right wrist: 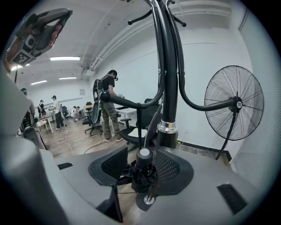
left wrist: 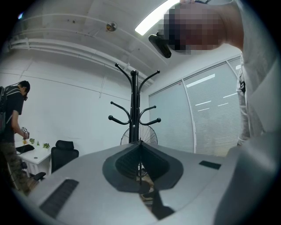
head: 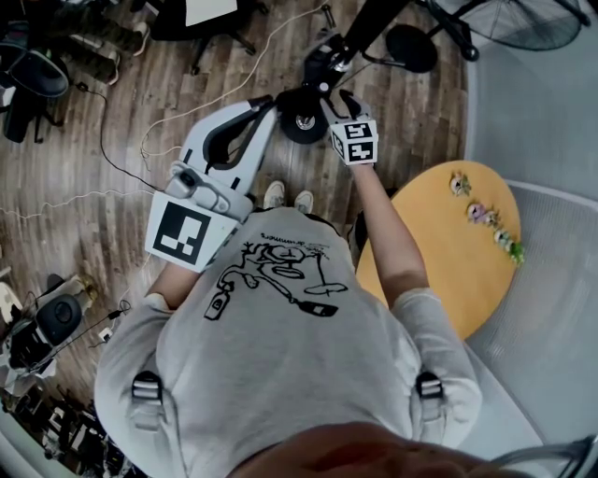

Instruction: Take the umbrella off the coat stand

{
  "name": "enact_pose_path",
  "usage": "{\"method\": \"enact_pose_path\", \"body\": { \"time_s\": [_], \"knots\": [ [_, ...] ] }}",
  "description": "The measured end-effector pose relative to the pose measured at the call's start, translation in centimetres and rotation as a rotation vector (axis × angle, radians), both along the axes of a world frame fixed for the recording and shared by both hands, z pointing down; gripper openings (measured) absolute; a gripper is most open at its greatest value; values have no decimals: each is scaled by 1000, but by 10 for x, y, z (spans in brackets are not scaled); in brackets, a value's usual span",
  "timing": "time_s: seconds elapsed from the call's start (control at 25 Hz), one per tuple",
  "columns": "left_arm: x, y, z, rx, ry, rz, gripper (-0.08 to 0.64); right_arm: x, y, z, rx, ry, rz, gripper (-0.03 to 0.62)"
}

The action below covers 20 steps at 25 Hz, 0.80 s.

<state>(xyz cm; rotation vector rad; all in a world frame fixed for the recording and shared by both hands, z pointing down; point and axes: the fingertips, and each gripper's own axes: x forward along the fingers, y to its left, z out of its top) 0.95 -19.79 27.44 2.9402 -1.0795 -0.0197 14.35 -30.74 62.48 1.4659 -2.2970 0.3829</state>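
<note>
A folded black umbrella [right wrist: 143, 172] with a round grey-topped cap hangs low beside the black coat stand [right wrist: 169, 88], its strap running up toward a hook. My right gripper [right wrist: 142, 169] is open around it: the umbrella sits between the mesh pads, close to the right one, with a gap on the left. From the head view the umbrella [head: 301, 118] shows as a dark round bundle at the foot of the coat stand's pole [head: 372, 21], with my right gripper [head: 316, 101] at it. My left gripper [head: 262, 105] is held level, shut and empty, facing the coat stand [left wrist: 134, 110] from farther off.
A standing fan [right wrist: 235, 103] is right of the stand. A round yellow table [head: 448, 252] with small toys is at my right, against white blinds. Cables [head: 121, 168] trail over the wooden floor. Office chairs, desks and several people are further back on the left.
</note>
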Motion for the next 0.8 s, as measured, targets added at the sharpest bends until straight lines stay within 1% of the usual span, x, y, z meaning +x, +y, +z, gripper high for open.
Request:
{"method": "enact_pose_path", "body": {
  "time_s": [0.16, 0.4, 0.6, 0.8],
  "knots": [
    [-2, 0, 1, 0, -3, -4, 9, -3, -5, 13, -18, -14, -5, 216],
    [-9, 0, 2, -11, -9, -17, 9, -9, -12, 28, -39, -5, -12, 225],
    [-12, 0, 4, -14, -17, -25, 9, -10, -21, 44, -73, -11, -2, 247],
    [-17, 1, 2, -19, -22, -35, 9, -12, -28, 55, -105, -8, 9, 250]
  ]
}}
